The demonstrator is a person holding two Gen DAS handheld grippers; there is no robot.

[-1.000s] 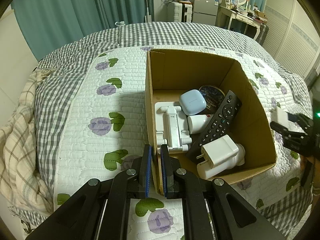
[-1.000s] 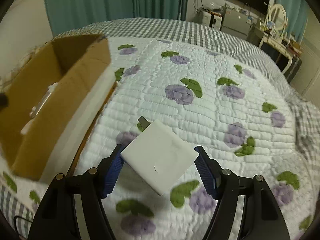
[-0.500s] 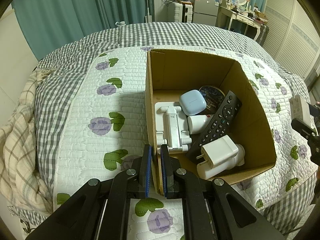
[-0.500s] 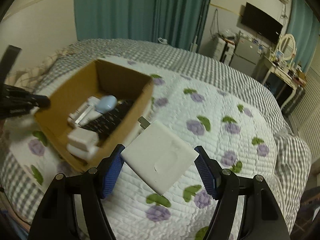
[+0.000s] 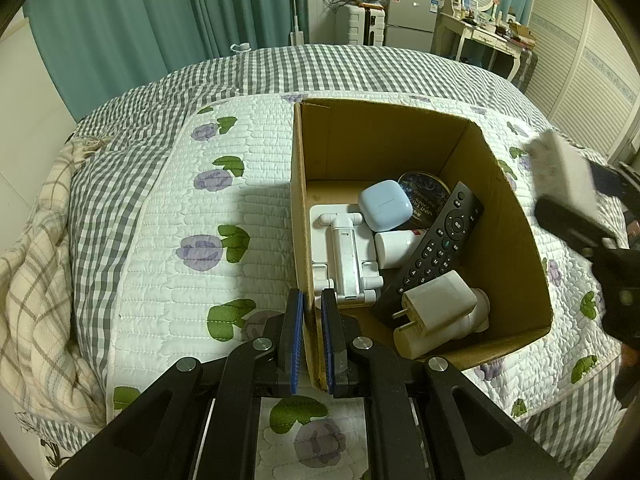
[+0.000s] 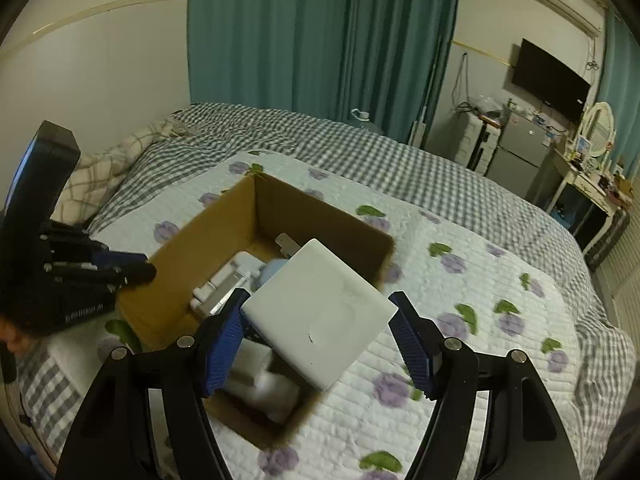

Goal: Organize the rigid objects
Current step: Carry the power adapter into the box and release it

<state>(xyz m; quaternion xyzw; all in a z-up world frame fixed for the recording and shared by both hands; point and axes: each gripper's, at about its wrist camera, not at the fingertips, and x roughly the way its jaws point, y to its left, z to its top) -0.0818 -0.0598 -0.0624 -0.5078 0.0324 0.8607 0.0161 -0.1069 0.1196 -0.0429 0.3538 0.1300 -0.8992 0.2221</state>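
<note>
Right wrist view: right gripper [image 6: 320,334] clamped on white power adapter [image 6: 318,312] above cardboard box [image 6: 192,240] — left gripper [image 5: 311,334] pinching box's near-left wall.

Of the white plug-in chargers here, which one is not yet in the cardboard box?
The flat square charger, held in the right gripper above the box; the smaller plug adapter already lies inside.

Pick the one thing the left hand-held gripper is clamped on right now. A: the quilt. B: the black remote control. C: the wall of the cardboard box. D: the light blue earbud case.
C: in the left wrist view the left hand-held gripper has its blue pads closed on either side of the near wall of the cardboard box, while the black remote control lies untouched inside.
</note>
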